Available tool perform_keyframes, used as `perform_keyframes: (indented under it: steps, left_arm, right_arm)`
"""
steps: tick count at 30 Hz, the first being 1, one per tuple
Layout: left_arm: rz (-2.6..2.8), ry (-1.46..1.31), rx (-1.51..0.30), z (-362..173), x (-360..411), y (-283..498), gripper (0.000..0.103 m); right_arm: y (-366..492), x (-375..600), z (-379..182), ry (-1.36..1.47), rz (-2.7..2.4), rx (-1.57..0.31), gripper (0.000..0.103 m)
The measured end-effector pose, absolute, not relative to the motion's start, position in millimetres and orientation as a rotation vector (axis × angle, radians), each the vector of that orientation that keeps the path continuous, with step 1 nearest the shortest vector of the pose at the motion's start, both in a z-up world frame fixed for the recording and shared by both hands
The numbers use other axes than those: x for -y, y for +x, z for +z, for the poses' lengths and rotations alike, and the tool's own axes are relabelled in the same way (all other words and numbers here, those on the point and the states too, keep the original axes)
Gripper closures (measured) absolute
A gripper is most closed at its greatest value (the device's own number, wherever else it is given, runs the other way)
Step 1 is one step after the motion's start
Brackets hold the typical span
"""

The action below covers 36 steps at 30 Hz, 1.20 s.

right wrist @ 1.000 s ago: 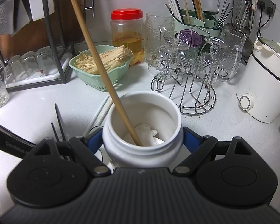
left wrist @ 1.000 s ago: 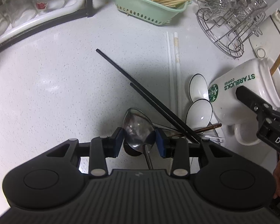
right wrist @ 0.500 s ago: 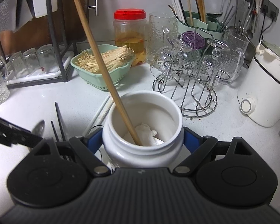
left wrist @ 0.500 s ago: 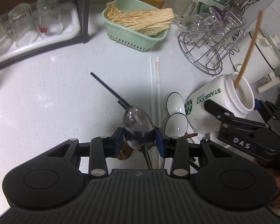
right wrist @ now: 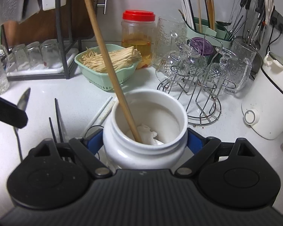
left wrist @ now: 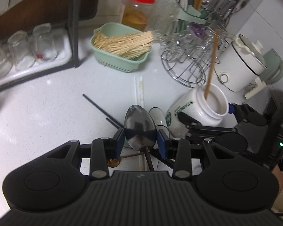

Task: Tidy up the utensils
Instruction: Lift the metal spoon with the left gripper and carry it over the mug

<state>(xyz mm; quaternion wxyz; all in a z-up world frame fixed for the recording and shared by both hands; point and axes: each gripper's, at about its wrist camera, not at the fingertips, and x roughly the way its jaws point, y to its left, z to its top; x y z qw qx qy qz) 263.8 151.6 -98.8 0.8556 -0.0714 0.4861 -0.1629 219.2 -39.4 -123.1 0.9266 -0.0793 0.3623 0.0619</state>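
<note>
Left gripper [left wrist: 141, 136]: blue pads closed on the bowl of a steel spoon [left wrist: 140, 127], one pad at each edge; spoon lifted off the counter, bowl tip forward, dark handle running back under the gripper body.
Right gripper [right wrist: 144, 140]: blue pads pressed on either side of a white Starbucks mug [right wrist: 145, 128], just below its rim; mug tilted, mouth open to the camera.
Mug contents: one wooden chopstick [right wrist: 108, 66] leaning up and to the left out of the mouth; a crumpled white wad [right wrist: 148, 134] at the bottom, kind not clear.
Mug from left wrist view: sits right of the spoon, near but apart; green logo faces the left gripper.
Counter [left wrist: 47, 113], loose items: two black chopsticks [left wrist: 100, 107] lying diagonally, far ends just behind the spoon; two white chopsticks [left wrist: 138, 89] side by side beyond them; a white black-rimmed soup spoon [left wrist: 157, 115] partly hidden between the steel spoon and the mug; a small bronze-coloured spoon [left wrist: 115, 162] under the left gripper.
Back of counter: green basket [right wrist: 103, 75] of pale sticks; red-lidded jar [right wrist: 137, 39] with amber liquid; wire rack [right wrist: 198, 86] hung with glass cups; green utensil holder [right wrist: 207, 32] with upright chopsticks.
Left edge: upturned glasses [left wrist: 18, 49] on a white tray.
Right edge: white electric cooker [right wrist: 269, 101].
</note>
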Motion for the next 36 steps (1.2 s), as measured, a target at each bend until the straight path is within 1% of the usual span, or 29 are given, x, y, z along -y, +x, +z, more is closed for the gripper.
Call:
perform_keyframes:
  steps: [7,16,22,36]
  left_arm:
    - [-0.353,-0.164,-0.973,-78.6,-150.9,257.5,0.06]
    - [-0.386,-0.164,-0.856,-24.6,-145.9,253.4,0.06]
    - [-0.43,-0.151,-0.782,12.3,-134.7,253.5,0.06]
    - [-0.551,-0.067,-0.646,68.4,-97.8,264.7,0.06]
  right_arm:
    - [218.5,40.7,-123.2,-0.16,0.137,-0.74,0.011]
    - [219.4,39.3,-121.5,-0.166,0.158,-0.753,0.011]
    - [218.7,38.7,-121.7,-0.163,0.161,-0.754,0.011]
    - [215.4,38.7,-120.9,-0.148,0.17,-0.753,0.011]
